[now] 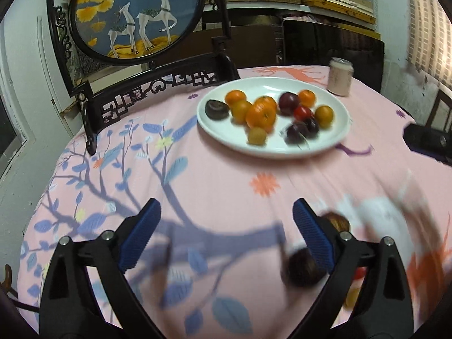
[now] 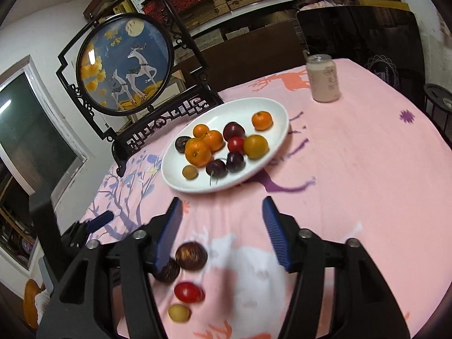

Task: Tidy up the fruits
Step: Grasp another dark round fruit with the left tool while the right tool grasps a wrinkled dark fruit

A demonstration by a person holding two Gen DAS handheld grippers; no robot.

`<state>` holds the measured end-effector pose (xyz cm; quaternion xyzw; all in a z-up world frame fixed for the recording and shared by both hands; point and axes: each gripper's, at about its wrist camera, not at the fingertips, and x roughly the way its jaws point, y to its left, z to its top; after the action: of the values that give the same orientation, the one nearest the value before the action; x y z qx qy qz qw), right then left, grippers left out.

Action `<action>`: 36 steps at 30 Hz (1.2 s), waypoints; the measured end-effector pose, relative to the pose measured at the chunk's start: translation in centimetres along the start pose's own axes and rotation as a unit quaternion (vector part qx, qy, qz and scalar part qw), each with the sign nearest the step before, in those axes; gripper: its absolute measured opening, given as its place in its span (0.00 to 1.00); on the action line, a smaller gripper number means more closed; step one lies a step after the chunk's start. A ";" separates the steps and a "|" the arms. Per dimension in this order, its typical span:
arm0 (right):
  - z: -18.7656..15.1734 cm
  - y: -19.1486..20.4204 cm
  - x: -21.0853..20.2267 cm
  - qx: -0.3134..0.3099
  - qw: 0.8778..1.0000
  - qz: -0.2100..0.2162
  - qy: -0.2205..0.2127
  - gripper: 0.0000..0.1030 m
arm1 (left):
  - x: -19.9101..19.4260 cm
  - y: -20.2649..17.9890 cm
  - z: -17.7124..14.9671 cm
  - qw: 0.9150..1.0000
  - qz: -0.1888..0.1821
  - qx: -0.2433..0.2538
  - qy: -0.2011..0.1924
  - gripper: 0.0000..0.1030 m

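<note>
right gripper [image 2: 220, 226]: jaws apart, empty | plate [image 2: 271, 107]: fruit-filled, ahead | surface [image 2: 353, 169]: four loose fruits [image 2: 191, 255] below jaws

Left claw [image 1: 226, 226]: jaws wide, nothing between; bare cloth [image 1: 226, 175] ahead up to plate [image 1: 333, 138]. Dark fruit [image 1: 302, 268] against right finger's inner side, blurred; another brown fruit [image 1: 339, 221] just outside it.

Right claw [image 2: 223, 217]: jaws apart, open cloth ahead to plate [image 2: 175, 180]. Two brown fruits [image 2: 191, 255] at left finger, red tomato [image 2: 188, 292] and yellow fruit [image 2: 178, 313] nearer camera.

Can [image 2: 323, 79] far right; deer screen [image 2: 124, 65] beyond plate, left.
</note>
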<state>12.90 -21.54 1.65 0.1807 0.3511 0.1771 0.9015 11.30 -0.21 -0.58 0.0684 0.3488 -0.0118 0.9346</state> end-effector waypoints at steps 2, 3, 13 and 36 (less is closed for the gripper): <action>-0.7 -0.4 -0.1 0.009 1.000 0.000 0.007 0.71 | -0.9 -0.7 -1.2 1.000 -0.004 0.015 0.000 0.96; -0.8 -0.4 -0.1 0.010 1.000 0.002 0.009 0.71 | -1.2 -1.0 -1.5 1.000 -0.003 0.023 0.000 0.96; -0.8 -0.5 -0.1 0.017 1.000 0.003 0.012 0.75 | -1.0 -2.9 -3.0 0.997 -0.027 0.066 0.023 0.97; -1.1 -0.3 0.5 0.015 1.000 0.005 0.026 0.75 | 1.5 -3.6 -3.3 0.990 -0.097 0.067 0.083 0.78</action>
<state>12.51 -21.36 0.51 0.1913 0.3761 0.1807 0.8884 10.02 -3.30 -4.41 0.0977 0.4287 -0.1197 0.8902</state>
